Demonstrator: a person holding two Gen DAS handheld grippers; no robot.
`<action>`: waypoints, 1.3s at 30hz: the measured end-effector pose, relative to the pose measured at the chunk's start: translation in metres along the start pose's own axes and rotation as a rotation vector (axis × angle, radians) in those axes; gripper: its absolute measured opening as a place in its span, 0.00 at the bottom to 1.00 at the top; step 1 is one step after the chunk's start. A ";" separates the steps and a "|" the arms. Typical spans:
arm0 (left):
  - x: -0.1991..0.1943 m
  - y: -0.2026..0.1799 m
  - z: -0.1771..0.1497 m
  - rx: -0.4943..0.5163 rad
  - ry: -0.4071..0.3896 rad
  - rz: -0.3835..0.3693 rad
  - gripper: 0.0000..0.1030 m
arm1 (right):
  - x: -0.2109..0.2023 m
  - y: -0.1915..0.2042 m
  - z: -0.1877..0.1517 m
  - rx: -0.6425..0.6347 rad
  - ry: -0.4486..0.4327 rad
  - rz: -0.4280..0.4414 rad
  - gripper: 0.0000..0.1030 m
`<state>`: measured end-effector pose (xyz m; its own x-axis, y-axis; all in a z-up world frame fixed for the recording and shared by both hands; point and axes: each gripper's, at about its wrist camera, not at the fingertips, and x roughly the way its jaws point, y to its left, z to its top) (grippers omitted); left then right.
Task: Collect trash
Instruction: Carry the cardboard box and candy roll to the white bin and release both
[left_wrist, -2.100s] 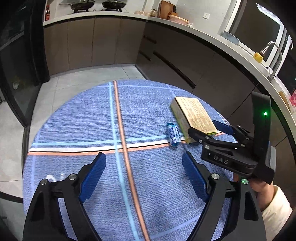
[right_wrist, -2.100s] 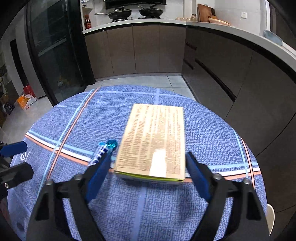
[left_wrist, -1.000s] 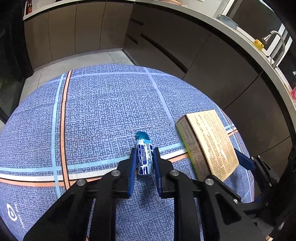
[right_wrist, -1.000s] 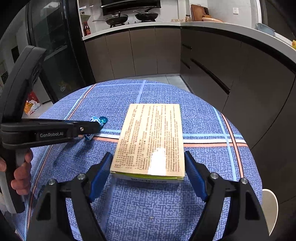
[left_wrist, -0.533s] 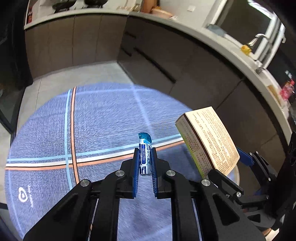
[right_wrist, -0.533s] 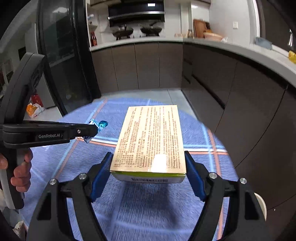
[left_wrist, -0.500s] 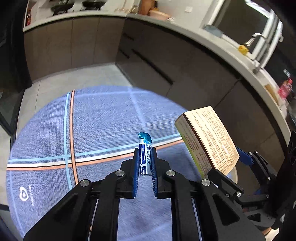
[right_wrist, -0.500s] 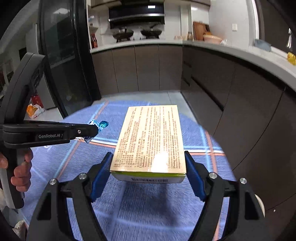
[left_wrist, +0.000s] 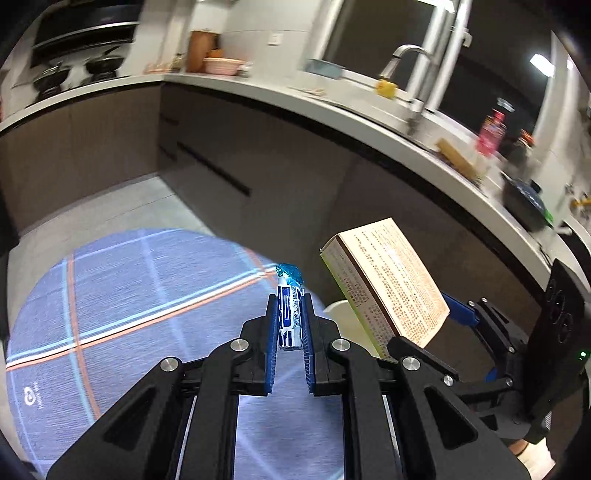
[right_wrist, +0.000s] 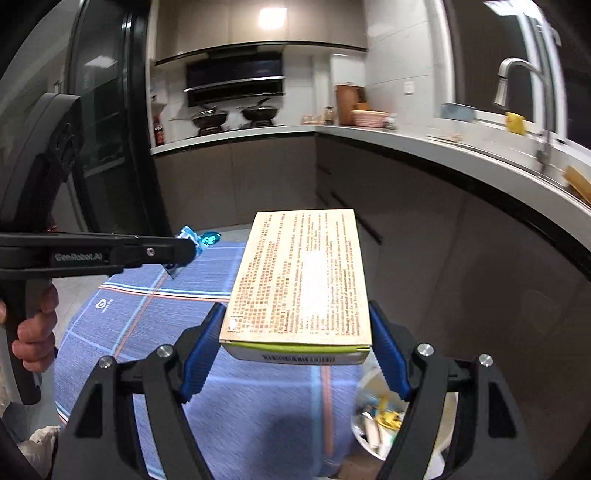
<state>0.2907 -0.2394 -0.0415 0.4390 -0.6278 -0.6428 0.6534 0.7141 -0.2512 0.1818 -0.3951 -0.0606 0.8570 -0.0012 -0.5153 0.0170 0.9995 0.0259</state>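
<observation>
My left gripper (left_wrist: 290, 317) is shut on a small blue and white wrapper (left_wrist: 289, 314) with a crumpled teal end, held in the air above the round table (left_wrist: 122, 295). My right gripper (right_wrist: 297, 332) is shut on a flat tan cardboard box (right_wrist: 301, 277) printed with text, its blue pads (right_wrist: 201, 354) pressing both long sides. The box (left_wrist: 388, 284) also shows at the right of the left wrist view, lifted off the table. In the right wrist view the left gripper (right_wrist: 184, 253) and wrapper (right_wrist: 201, 240) hang at the left.
A white bin (right_wrist: 380, 417) with scraps inside stands on the floor beside the table's right edge (right_wrist: 332, 424). Dark kitchen cabinets (left_wrist: 258, 158) and a white counter (left_wrist: 369, 122) with a tap curve behind. A hand (right_wrist: 35, 332) grips the left tool's handle.
Both grippers rose off the table with the wrapper and the box held. The table now lies lower and further left, and the white bin has come into view.
</observation>
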 end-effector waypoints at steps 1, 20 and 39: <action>0.002 -0.008 -0.001 0.010 0.003 -0.012 0.11 | -0.007 -0.010 -0.004 0.013 -0.004 -0.020 0.73; 0.125 -0.124 -0.025 0.118 0.205 -0.138 0.11 | -0.015 -0.139 -0.105 0.244 0.110 -0.186 0.73; 0.251 -0.131 -0.052 0.142 0.404 -0.077 0.12 | 0.075 -0.175 -0.153 0.283 0.281 -0.141 0.73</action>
<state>0.2835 -0.4744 -0.2077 0.1276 -0.4859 -0.8646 0.7654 0.6027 -0.2257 0.1638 -0.5658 -0.2347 0.6630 -0.0897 -0.7432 0.2983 0.9422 0.1524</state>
